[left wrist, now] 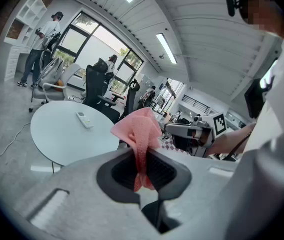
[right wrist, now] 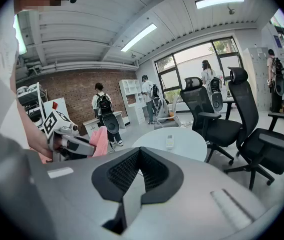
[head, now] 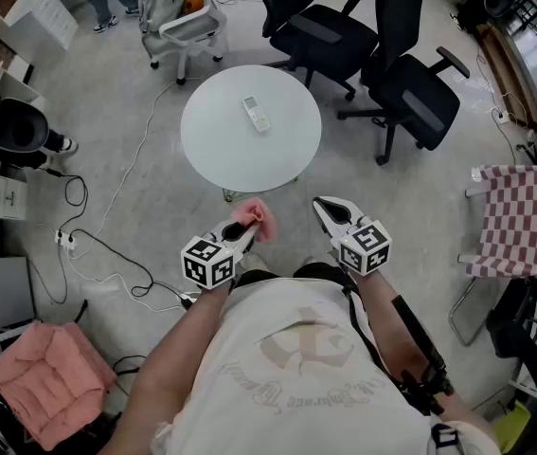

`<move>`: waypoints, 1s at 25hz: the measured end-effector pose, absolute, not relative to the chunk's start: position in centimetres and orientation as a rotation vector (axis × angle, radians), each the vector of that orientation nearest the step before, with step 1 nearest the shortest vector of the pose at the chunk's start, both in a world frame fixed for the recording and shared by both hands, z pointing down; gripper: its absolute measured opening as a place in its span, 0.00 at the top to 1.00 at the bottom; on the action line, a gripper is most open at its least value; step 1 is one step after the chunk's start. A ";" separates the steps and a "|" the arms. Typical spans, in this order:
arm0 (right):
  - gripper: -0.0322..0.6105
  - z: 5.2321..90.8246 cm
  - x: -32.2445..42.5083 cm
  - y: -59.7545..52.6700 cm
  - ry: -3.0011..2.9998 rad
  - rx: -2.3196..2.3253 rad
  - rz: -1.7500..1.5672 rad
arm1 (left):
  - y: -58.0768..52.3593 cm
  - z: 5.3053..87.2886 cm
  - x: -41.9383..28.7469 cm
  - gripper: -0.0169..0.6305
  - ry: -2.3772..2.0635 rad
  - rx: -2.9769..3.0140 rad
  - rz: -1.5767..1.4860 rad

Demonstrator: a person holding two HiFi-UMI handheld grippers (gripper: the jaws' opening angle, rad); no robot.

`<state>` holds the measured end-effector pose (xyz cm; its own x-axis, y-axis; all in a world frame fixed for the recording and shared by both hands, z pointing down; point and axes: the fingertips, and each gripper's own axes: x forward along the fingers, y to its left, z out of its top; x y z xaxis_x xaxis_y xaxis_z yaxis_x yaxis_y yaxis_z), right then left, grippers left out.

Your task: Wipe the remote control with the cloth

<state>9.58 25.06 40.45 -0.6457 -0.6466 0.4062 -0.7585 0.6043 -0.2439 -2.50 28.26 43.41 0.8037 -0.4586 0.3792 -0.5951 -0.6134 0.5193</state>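
Black mesh office chairs [head: 317, 34] and a white-framed chair [head: 185, 28] stand at the far side of the round white table [head: 213, 154]; grey floor separates the table from both grippers. The slim white remote control [head: 257, 114] lies near the tabletop's middle, well ahead of the left gripper [head: 242, 227], which is clenched on a crumpled pink cloth [head: 257, 214]. The right gripper [head: 324, 205] has its jaws pressed together.

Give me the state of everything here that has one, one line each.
left tongs, shut on the cloth
cloth, bunched up, pinched at one end, held in the air
right tongs, shut, empty
remote control, lying flat on the round table, untouched
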 end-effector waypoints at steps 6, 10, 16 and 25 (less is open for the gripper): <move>0.94 40.0 11.4 25.3 -2.553 1.147 0.573 | 28.5 42.8 -0.3 0.94 -0.768 2.344 0.271; 0.94 40.4 12.5 25.4 -2.543 1.153 0.575 | 28.4 42.8 0.6 0.94 -0.765 2.348 0.271; 0.94 40.3 11.5 24.4 -2.548 1.143 0.555 | 27.3 42.7 -0.8 0.94 -0.798 2.341 0.256; 0.94 40.8 8.0 23.3 -2.533 1.118 0.549 | 26.9 42.9 -4.2 0.94 -0.827 2.329 0.234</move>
